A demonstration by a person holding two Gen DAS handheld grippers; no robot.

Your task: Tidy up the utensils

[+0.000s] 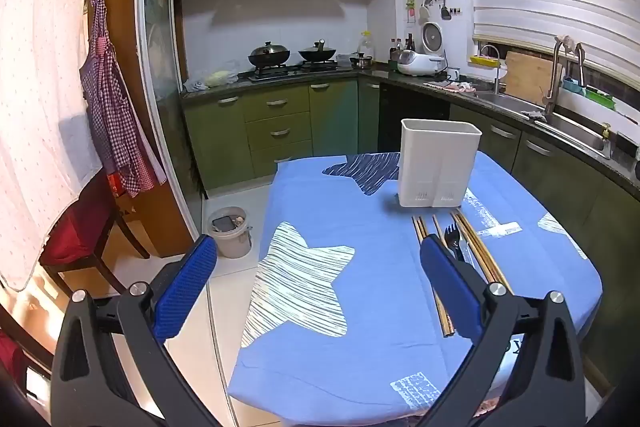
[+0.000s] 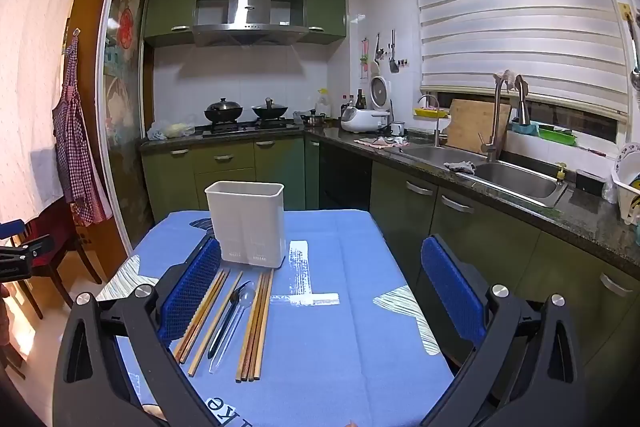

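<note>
Both claws stand wide open and hold nothing: the left gripper [image 1: 318,281] hangs over the table's left edge, the right gripper [image 2: 320,291] over the utensil row.

The utensils lie on the blue cloth [image 2: 352,347], just near of the white holder [image 2: 246,223], which stands upright toward the table's far end. From left to right in the right view: a chopstick group [image 2: 202,315], a dark fork [image 2: 224,325] and a clear spoon [image 2: 236,323] lying together, then a second chopstick group [image 2: 256,327].

Handling, as judged: the chopsticks look stiff, light and slim, lying flat and touching one another, so a pinch across mid-length would keep them level but may take several at once. The spoon and fork look like thin plastic, light and probably slick; the handle near the middle is the likely hold. The soft cloth may bunch under the pads.

The right view shows the whole row and the spoon. In the left view the gripper's right finger [image 1: 450,287] hides much of the row, leaving the fork's tines [image 1: 452,231] visible; only this view shows the floor bin [image 1: 230,231]. Neither view shows the holder's inside.
</note>
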